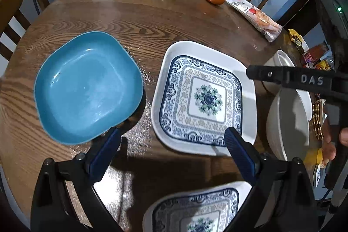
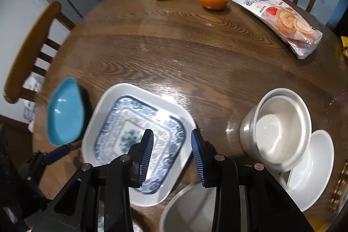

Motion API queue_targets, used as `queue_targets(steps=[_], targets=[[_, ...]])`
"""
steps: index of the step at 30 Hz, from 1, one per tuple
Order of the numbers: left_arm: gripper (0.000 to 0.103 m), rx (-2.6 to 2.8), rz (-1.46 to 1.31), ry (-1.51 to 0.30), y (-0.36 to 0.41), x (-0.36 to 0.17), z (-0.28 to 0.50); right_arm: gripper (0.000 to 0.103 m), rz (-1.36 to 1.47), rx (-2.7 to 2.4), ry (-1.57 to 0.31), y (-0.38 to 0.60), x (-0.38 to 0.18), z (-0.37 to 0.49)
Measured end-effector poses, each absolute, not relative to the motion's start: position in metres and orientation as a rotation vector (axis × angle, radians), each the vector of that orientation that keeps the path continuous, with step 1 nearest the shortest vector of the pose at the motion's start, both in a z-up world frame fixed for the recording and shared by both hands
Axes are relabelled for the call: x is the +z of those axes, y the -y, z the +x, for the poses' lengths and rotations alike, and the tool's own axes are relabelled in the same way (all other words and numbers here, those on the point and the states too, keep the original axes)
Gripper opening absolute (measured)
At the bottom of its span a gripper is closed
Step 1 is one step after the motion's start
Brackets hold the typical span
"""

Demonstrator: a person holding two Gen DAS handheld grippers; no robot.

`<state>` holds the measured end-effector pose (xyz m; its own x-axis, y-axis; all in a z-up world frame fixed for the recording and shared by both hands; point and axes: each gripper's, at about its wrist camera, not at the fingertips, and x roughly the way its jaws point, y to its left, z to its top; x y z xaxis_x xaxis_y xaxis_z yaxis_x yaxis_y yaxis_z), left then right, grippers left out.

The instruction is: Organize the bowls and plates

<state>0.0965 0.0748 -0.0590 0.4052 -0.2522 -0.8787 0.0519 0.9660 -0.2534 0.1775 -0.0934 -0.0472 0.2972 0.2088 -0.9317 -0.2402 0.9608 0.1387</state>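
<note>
The left tool (image 1: 171,136) hangs released, its blue pads spread wide and holding nothing, above the near edge of the surface (image 1: 152,21). One pad sits just at the near rim of the blue plate (image 1: 87,86), which lies to the tool's left; the other sits over the near corner of the patterned plate (image 1: 204,97), which lies to its right. A second patterned plate (image 1: 195,210) lies under the tool, at the near edge.

The right tool (image 2: 171,153) is also released and empty, its pads parted more narrowly. It hovers over the right near corner of the patterned plate (image 2: 139,140), with the blue plate (image 2: 65,112) well to the left beyond it, next to the left tool's pad.

Right of the right tool a white bowl (image 2: 280,127) leans on another white bowl (image 2: 313,169), and a grey bowl (image 2: 187,208) sits directly beneath its right pad.

The turning relation, as I judge it: the blue plate lies left and slightly far of the left tool, rim toward the pad, so the left hand is much the nearer for it; the right hand is nearer the bowls. The square plates have no clear long axis, so a rim grip from the near side should serve.
</note>
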Motion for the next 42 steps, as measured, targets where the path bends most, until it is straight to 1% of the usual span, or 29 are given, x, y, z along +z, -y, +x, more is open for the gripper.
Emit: queue_targets(steps=[4,5,6,10,11,12,13,14,15,17,18,19,26,28,29,32,39,42], targets=[[0.088,-0.2,-0.195,-1.155,-0.072,-0.065,0.105,0.036,-0.068,0.289,-1.282,0.094,-0.06,0.185],[0.085,-0.201,-0.196,-1.158,-0.071,-0.066,0.108,0.036,-0.078,0.293,-1.295,0.093,-0.063,0.187],[0.08,-0.202,-0.197,-1.161,-0.071,-0.068,0.11,0.036,-0.087,0.297,-1.308,0.092,-0.067,0.188],[0.073,-0.198,-0.2,-1.174,-0.071,-0.072,0.119,0.036,-0.088,0.313,-1.327,0.091,-0.076,0.191],[0.067,-0.193,-0.19,-1.163,-0.071,-0.071,0.121,0.036,-0.085,0.317,-1.326,0.091,-0.078,0.192],[0.06,-0.192,-0.188,-1.161,-0.071,-0.071,0.123,0.035,-0.083,0.319,-1.326,0.091,-0.08,0.192],[0.054,-0.199,-0.195,-1.162,-0.071,-0.07,0.126,0.032,-0.082,0.315,-1.326,0.091,-0.081,0.193],[0.043,-0.207,-0.204,-1.163,-0.072,-0.069,0.128,0.028,-0.083,0.311,-1.326,0.091,-0.083,0.194],[0.041,-0.2,-0.201,-1.163,-0.072,-0.069,0.129,0.026,-0.082,0.311,-1.322,0.091,-0.083,0.196],[0.041,-0.199,-0.22,-1.161,-0.076,-0.068,0.132,0.021,-0.09,0.303,-1.309,0.091,-0.084,0.199],[0.043,-0.199,-0.236,-1.157,-0.08,-0.067,0.132,0.02,-0.09,0.304,-1.304,0.092,-0.084,0.201],[0.044,-0.193,-0.248,-1.146,-0.084,-0.064,0.132,0.02,-0.088,0.307,-1.301,0.092,-0.086,0.201],[0.045,-0.22,-0.261,-1.091,-0.104,-0.046,0.128,0.02,-0.085,0.322,-1.272,0.09,-0.088,0.206],[0.049,-0.237,-0.281,-1.091,-0.106,-0.044,0.13,0.02,-0.099,0.331,-1.265,0.084,-0.088,0.208],[0.054,-0.246,-0.302,-1.095,-0.107,-0.044,0.131,0.02,-0.103,0.334,-1.263,0.083,-0.087,0.208],[0.061,-0.261,-0.336,-1.108,-0.108,-0.044,0.136,0.02,-0.116,0.363,-1.264,0.075,-0.087,0.21],[0.061,-0.332,-0.417,-1.169,-0.103,-0.044,0.138,0.02,-0.133,0.361,-1.278,0.082,-0.08,0.209],[0.061,-0.303,-0.387,-1.187,-0.102,-0.046,0.135,0.02,-0.12,0.396,-1.293,0.085,-0.077,0.206]])
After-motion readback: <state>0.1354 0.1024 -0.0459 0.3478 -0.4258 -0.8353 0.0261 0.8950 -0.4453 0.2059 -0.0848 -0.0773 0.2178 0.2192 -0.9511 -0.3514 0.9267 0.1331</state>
